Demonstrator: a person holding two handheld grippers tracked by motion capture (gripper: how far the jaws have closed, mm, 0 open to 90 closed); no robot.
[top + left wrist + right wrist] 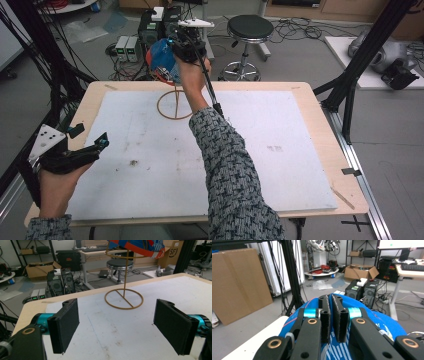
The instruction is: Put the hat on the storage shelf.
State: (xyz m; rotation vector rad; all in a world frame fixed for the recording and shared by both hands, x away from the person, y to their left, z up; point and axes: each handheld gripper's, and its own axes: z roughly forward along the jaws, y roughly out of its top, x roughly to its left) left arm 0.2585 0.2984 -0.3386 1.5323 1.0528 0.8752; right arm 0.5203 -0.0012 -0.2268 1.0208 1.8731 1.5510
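One blue cap [161, 61] clenched in R claw [331, 317] over one wire stand [174, 102]; L claw [120, 322] released above desk [310, 105].

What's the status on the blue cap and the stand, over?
Right gripper shut on blue cap, holding it over the wire stand. Left gripper open, nothing between its pads, low at the table's left edge. Nothing blocking the stand.

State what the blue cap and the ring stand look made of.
Blue cap: looks like soft woven fabric, matte, with white print and an orange-red edge; it pinches between the right gripper pads.
Ring stand: probably thin bent metal wire or rod, tan, dull finish; wood remains possible.
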